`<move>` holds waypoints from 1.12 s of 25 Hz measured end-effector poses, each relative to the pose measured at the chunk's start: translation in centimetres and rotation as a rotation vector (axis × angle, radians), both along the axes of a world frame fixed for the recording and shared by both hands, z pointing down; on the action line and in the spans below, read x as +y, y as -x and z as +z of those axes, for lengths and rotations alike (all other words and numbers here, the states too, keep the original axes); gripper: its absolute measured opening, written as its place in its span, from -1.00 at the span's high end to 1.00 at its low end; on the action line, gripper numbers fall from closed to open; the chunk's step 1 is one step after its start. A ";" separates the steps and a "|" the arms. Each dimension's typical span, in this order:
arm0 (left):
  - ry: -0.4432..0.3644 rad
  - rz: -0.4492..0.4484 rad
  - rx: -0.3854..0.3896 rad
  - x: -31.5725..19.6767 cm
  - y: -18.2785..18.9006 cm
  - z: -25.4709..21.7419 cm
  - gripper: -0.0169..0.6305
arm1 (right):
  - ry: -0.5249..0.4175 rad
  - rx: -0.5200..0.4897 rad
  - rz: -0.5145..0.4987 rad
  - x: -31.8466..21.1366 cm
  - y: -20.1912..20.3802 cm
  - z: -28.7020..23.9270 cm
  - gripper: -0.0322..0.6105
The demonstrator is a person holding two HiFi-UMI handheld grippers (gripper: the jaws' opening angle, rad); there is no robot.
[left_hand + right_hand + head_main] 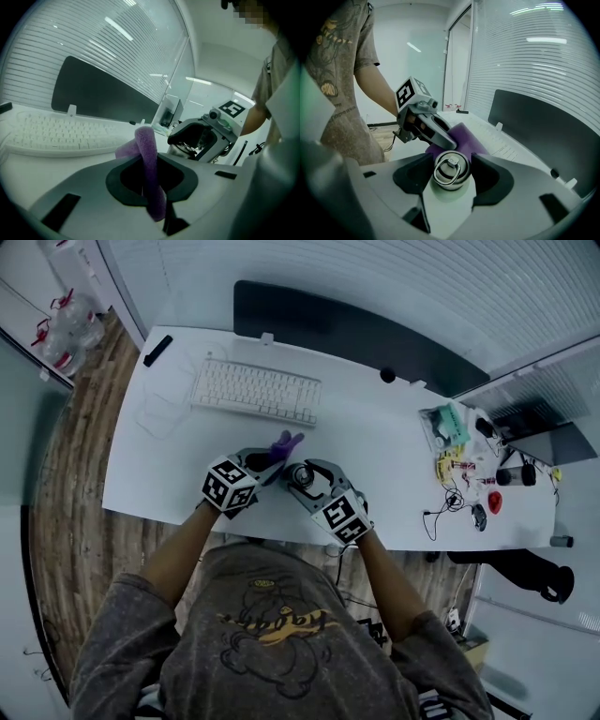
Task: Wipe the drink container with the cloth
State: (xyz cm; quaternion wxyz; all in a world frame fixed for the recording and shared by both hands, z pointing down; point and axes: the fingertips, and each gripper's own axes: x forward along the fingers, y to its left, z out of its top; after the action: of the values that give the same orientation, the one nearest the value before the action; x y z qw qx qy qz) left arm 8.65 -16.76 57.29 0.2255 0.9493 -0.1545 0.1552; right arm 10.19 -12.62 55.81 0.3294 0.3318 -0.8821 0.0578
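Right claw [451, 161] clamped wide on drink container [449, 174], held over surface [375, 442] near its 6 o'clock edge. Left claw [152, 166] pinched narrow on cloth [146, 143], at container's 11 o'clock, seemingly touching the lid side. Risk of thin strip pulling free under wiping drag. Risk of side push twisting container in pads, dropping it past the edge.

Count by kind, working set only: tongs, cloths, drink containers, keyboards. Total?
tongs: 2 (left tongs, right tongs)
purple cloth: 1
drink container: 1
keyboard: 1
Total: 5
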 end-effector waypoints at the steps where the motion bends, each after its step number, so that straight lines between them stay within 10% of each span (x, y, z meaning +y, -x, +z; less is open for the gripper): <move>1: 0.009 0.035 -0.012 0.2 -0.5 0.5 0.80 | 0.001 -0.002 -0.001 0.0 0.0 0.0 0.09; 11: 0.145 0.205 0.008 0.5 -2.3 1.8 0.80 | 0.008 -0.021 0.000 0.0 0.0 0.2 0.09; 28: 0.271 0.242 0.073 1.4 -1.9 1.2 0.80 | 0.032 -0.027 0.014 -0.1 -0.2 0.2 0.09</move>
State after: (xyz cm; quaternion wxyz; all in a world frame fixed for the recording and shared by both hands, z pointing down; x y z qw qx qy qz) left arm 10.50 -15.37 58.53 0.3366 0.9268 -0.0085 0.1661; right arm 10.39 -12.68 56.05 0.3225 0.3316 -0.8831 0.0787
